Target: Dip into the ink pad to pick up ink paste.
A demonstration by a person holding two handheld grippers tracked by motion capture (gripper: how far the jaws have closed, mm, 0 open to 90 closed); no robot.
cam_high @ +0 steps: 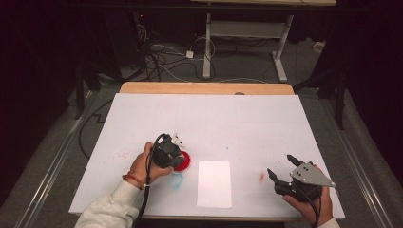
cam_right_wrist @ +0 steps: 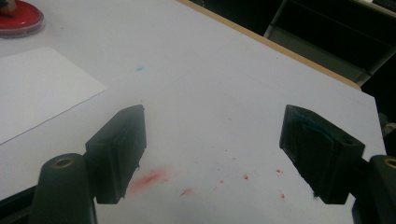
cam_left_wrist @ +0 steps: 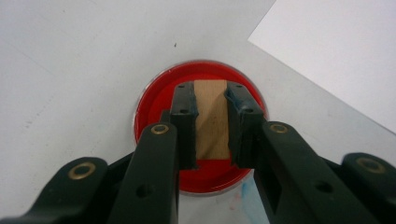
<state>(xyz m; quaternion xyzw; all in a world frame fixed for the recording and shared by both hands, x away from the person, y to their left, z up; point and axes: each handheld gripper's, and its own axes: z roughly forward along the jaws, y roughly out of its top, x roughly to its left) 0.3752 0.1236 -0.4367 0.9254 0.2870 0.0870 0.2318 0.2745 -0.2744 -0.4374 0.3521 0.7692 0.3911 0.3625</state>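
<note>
While left tool (cam_left_wrist: 210,121) clamps wood block (cam_left_wrist: 211,116) over red dish (cam_left_wrist: 154,102) on counter (cam_high: 247,123), right tool (cam_right_wrist: 212,154) gapes, nothing between, near paper (cam_high: 214,184)

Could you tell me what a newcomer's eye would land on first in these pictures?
Most likely the bright red ink pad left of centre on the white table, where the left gripper clamps a small wooden block over it. Next, the blank white sheet just right of it, and the right gripper open above red smudges.
</note>
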